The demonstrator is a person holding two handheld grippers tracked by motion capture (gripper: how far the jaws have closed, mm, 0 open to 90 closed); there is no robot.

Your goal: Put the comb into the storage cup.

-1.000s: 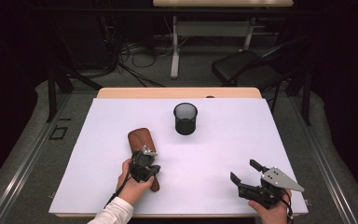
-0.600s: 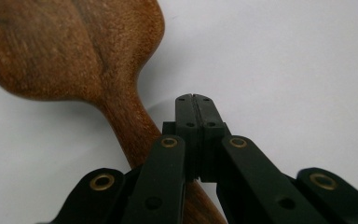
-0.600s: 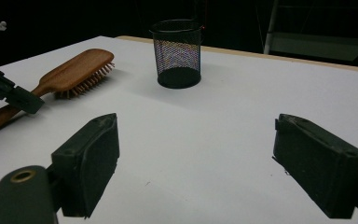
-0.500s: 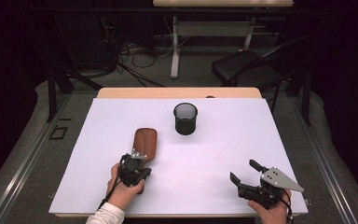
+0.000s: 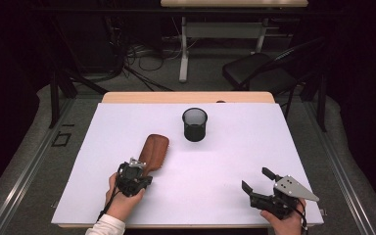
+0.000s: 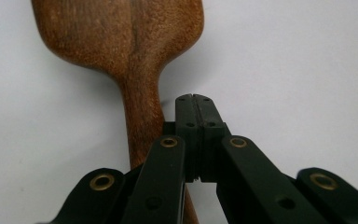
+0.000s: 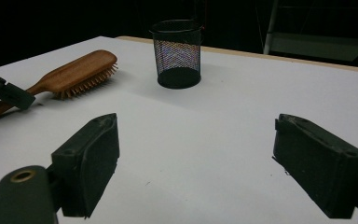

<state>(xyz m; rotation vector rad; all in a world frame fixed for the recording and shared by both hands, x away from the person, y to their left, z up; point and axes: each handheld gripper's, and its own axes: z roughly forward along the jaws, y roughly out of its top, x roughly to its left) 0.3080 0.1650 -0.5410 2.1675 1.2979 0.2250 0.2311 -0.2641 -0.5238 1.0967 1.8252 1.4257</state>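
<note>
Left tool [image 5: 138, 169]: jaws pressed together with no gap, gripping nothing. In the left gripper view [image 6: 196, 105] the closed tips sit just beside the brush handle, on its right side; contact cannot be told.
Right tool [image 5: 257, 180]: jaws spread wide, empty, low over the near right part of the desk. The right gripper view [image 7: 196, 168] has bare white surface between them.
Hairbrush [image 5: 152, 152]: wooden, lying bristles down on the desk [image 5: 254, 142], left of centre, handle toward the person.
Mesh cup [image 5: 195, 124]: black, upright, behind the centre of the desk, apart from the hairbrush.
Hands: one on each tool at the near edge.
</note>
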